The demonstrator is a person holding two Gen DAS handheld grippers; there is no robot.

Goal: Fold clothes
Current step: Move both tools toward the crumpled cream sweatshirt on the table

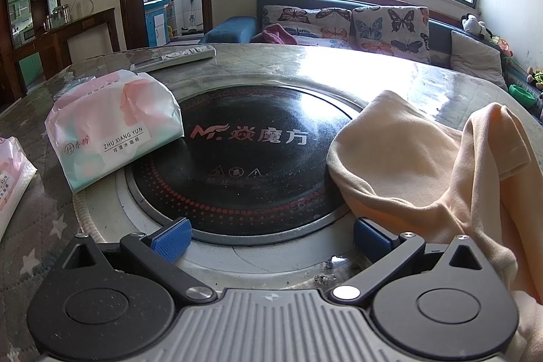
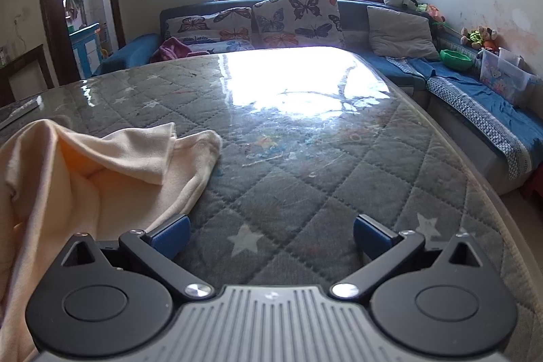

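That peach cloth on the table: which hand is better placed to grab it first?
Probably the right. The right gripper is open with its left finger beside the peach cloth; the left gripper points mostly at the black cooktop.

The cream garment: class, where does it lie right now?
The cream garment lies crumpled on the table, right of the black hotplate in the left wrist view, left of the right claw.

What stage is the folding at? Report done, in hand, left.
Done: nothing; the peach garment lies crumpled, partly over the induction cooktop. In hand: nothing; the left tool and right tool are both open and empty. Left: grasping, spreading and every fold.
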